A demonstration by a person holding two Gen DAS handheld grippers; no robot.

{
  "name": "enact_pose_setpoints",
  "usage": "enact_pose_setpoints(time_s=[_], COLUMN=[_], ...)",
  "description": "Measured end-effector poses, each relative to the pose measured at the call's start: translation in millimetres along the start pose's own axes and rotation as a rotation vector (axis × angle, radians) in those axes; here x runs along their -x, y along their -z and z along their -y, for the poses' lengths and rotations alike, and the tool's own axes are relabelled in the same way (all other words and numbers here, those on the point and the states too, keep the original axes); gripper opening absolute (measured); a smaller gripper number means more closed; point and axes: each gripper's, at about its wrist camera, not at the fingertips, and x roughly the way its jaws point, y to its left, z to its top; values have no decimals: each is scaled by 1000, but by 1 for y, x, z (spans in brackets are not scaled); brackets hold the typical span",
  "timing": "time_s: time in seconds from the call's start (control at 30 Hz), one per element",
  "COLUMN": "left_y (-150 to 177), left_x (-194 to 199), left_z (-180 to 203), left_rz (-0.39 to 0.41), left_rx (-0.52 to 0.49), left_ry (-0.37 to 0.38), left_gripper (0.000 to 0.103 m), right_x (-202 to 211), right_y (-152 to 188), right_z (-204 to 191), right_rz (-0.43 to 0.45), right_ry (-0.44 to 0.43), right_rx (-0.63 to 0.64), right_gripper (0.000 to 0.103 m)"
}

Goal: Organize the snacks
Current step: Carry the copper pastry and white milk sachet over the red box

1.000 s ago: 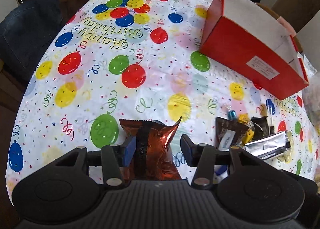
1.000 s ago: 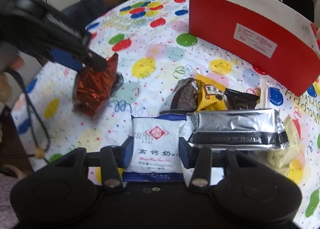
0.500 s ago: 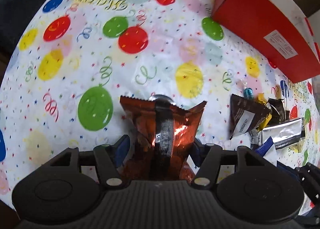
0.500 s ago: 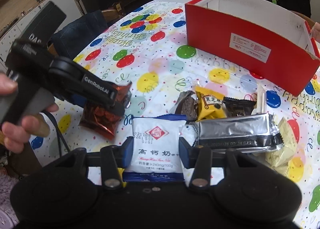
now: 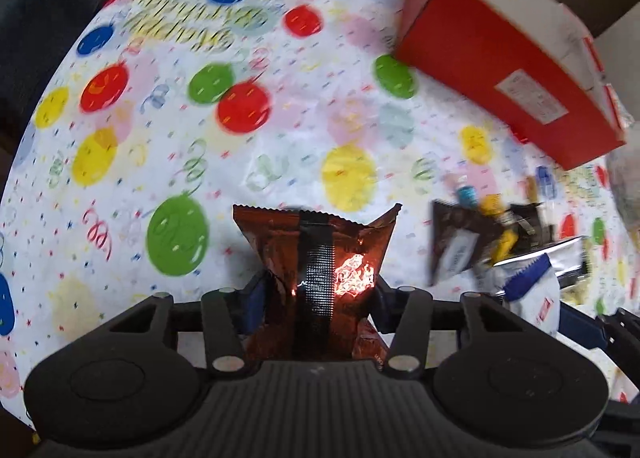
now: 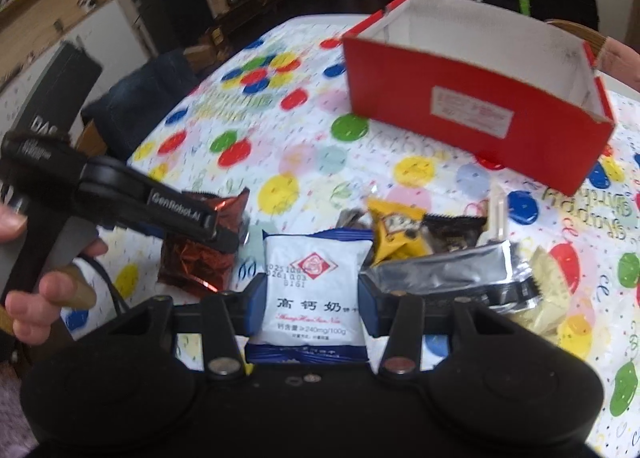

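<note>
A: What's your left gripper (image 5: 318, 294) got?

B: A crinkled copper-red foil snack packet (image 5: 320, 254), serrated top edge, dark seam strip down the middle. Your jaws have just been closing and now pinch it at its lower half, foil puckered between the blue pads. The packet stands upright, with a bright glare spot on the foil.

A: And your right gripper (image 6: 311, 304)?

B: Its jaws are clamped partway closed on a flat white plastic sachet with blue edges and a red diamond logo (image 6: 312, 290). The pads press on both side edges, printed face up toward the camera.

A: Where's the rest?

B: Just beyond the sachet there's a loose pile on the desk: a shiny silver foil bar wrapper (image 6: 444, 272), a yellow pillow pack (image 6: 396, 232), a dark brown wrapper (image 6: 454, 232) and a pale cream one (image 6: 548, 294), overlapping.

A: And the container?

B: An open red cardboard box with a white inside and a white label (image 6: 472, 109) sits farther back on the balloon-print plastic tablecloth (image 6: 304, 149), well apart from both jaws.
</note>
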Motion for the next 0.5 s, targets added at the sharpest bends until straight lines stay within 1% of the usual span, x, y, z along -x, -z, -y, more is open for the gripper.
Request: enact_pose_setpoints(time_s=[0.13, 0.27, 0.4, 0.5], left_y=[-15, -38, -68, -93], left_x=[17, 32, 50, 58], left_z=[23, 49, 75, 93], left_rz=[23, 33, 88, 107], left_rx=[-34, -67, -103, -115], left_ry=[49, 101, 111, 124], left_gripper=[49, 49, 49, 49], right_x=[18, 34, 45, 50], right_y=[-18, -47, -76, -95], right_z=[18, 45, 74, 91], right_rz=[56, 119, 177, 214], right_ry=[8, 39, 70, 98], right_rx=[-72, -127, -170, -168], right_gripper=[45, 45, 45, 45])
